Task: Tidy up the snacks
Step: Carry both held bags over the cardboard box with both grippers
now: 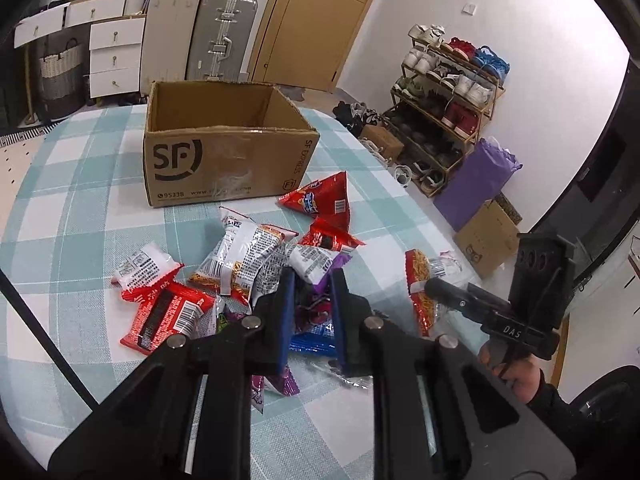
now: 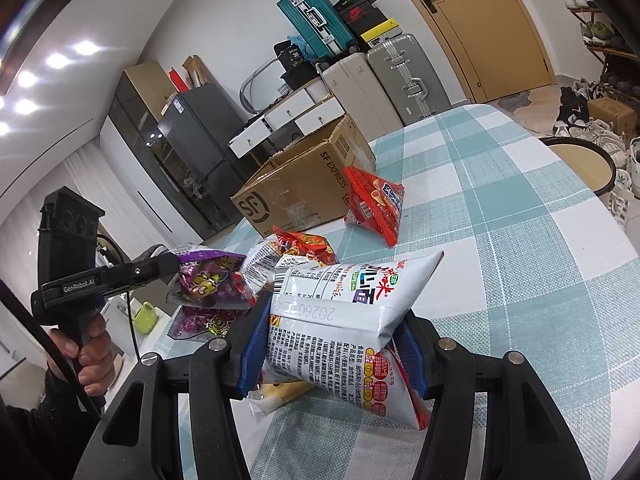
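Observation:
An open SF cardboard box (image 1: 224, 160) stands on the checked tablecloth; it also shows in the right wrist view (image 2: 304, 192). Several snack packets lie in a heap (image 1: 248, 256) in front of it. My left gripper (image 1: 311, 280) is shut on a purple snack packet (image 1: 318, 300) at the near side of the heap; the same packet shows in the right wrist view (image 2: 212, 280). My right gripper (image 2: 332, 320) is shut on a white and red noodle snack packet (image 2: 352, 320), held just above the table. The same white and red packet (image 1: 420, 288) shows at the right of the heap.
A red triangular snack bag (image 1: 324, 200) lies by the box's right corner. A shoe rack (image 1: 444, 112) and a purple bag (image 1: 476, 184) stand on the floor to the right. Suitcases (image 1: 224, 36) and drawers (image 1: 116, 56) stand behind the table. A round stool (image 2: 580, 164) stands by the table's edge.

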### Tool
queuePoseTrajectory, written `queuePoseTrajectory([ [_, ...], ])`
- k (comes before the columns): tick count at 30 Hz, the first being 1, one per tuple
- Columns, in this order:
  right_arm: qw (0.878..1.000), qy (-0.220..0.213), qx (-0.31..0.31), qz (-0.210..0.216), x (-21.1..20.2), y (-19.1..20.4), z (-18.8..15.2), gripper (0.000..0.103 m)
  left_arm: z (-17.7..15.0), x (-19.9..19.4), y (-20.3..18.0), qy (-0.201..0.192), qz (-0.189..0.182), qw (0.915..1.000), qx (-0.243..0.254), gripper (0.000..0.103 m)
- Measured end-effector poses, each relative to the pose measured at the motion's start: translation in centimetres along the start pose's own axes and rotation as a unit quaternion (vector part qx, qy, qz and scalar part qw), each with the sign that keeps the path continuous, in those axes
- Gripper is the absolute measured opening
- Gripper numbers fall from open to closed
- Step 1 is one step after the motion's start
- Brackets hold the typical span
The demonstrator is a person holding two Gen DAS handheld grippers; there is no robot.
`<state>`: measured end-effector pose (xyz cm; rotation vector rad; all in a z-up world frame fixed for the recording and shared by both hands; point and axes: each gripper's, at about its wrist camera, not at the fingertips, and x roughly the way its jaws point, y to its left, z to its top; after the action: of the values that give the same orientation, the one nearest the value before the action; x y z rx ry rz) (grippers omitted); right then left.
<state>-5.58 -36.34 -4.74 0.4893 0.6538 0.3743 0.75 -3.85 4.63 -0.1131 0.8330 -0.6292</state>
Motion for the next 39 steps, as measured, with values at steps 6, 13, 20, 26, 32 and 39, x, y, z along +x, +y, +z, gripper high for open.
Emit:
queuePoseTrajectory([
  [6, 1.000, -0.008, -0.002, 0.011, -0.4, 1.1, 1.2, 0.057, 0.6, -1.7, -0.1, -0.015, 0.000, 0.9999, 0.003, 0.014],
  [13, 0.998, -0.023, -0.054, 0.035, -0.9, 5.8, 5.6, 0.057, 3.0, -4.7, -0.6, -0.038, 0.005, 0.9990, 0.025, 0.014],
  [20, 0.994, -0.016, -0.086, 0.062, 0.3, 10.1, 10.0, 0.057, 7.0, -7.9, -0.7, -0.063, 0.010, 0.9972, 0.038, 0.014],
  [26, 0.990, -0.018, -0.117, 0.071, 1.0, 13.6, 13.9, 0.057, 11.1, -10.6, -0.8, -0.090, 0.019, 0.9946, 0.048, 0.014],
  [32, 0.987, -0.015, -0.143, 0.078, 2.6, 16.5, 18.0, 0.057, 15.7, -11.5, 0.0, -0.096, 0.028, 0.9937, 0.051, 0.014],
  [39, 0.987, -0.005, -0.141, 0.071, 5.7, 17.0, 21.8, 0.057, 21.7, -10.6, 2.8, -0.096, 0.030, 0.9948, 0.018, 0.014],
])
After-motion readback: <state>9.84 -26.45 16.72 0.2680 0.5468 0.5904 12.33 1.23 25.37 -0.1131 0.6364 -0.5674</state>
